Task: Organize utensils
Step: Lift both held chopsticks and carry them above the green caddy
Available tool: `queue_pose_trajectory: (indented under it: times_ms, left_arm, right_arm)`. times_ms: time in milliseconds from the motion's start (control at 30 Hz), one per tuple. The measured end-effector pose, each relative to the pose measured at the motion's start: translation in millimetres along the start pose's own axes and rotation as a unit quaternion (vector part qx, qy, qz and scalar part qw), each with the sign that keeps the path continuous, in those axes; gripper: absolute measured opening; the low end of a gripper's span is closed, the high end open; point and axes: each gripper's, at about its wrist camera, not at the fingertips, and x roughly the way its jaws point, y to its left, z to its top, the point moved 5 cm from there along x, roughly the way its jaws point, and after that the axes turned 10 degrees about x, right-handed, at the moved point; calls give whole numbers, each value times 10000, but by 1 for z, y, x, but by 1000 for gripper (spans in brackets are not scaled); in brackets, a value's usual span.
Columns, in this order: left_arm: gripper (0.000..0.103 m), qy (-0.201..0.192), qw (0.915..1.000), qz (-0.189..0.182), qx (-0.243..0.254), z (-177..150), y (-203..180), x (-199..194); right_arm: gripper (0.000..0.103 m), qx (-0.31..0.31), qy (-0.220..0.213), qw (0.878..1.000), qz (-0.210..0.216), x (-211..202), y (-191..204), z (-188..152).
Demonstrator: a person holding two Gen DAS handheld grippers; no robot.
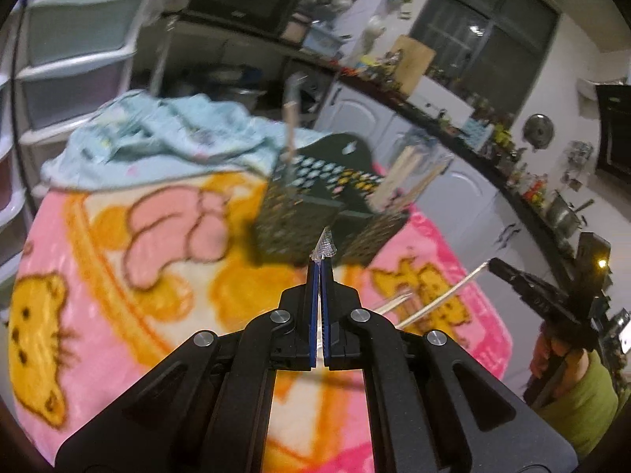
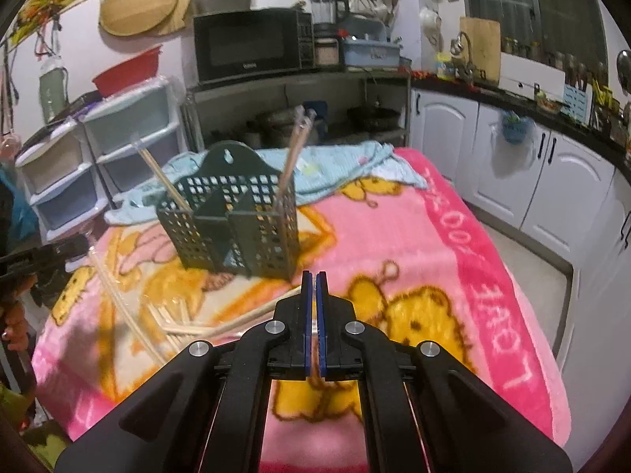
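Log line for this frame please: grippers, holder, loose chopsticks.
left gripper: shut, clear plastic scrap at tips | right gripper: shut | green holder: upright, chopsticks in both ends | loose chopsticks: on blanket

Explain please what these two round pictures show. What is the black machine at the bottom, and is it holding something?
Each picture comes from a camera on a hand-held black two-finger gripper, looking along its fingers. One view shows the left gripper, shut on a scrap of clear plastic wrapper. The other shows the right gripper, shut; whether it holds anything I cannot tell. On the pink cartoon-print blanket stand a dark green perforated plastic utensil holder with chopsticks inside, and loose pale wooden chopsticks lie nearby.
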Motion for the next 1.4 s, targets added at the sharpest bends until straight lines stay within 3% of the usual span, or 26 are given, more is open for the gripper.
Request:
queue_pose_trajectory:
  times_ms: [500, 867, 1400]
  left_arm:
    - [0, -244, 9956, -636, 642, 37, -76, 7]
    - [0, -466, 9926, -755, 833, 62, -89, 3]
    - [0, -836, 9901, -640, 933, 103, -88, -4]
  right_arm:
    - [2, -89, -331, 9992, 194, -27, 11, 15]
    - [2, -213, -475, 9983, 261, -37, 17, 23]
    - [1, -411, -710, 9959, 375, -53, 35, 43]
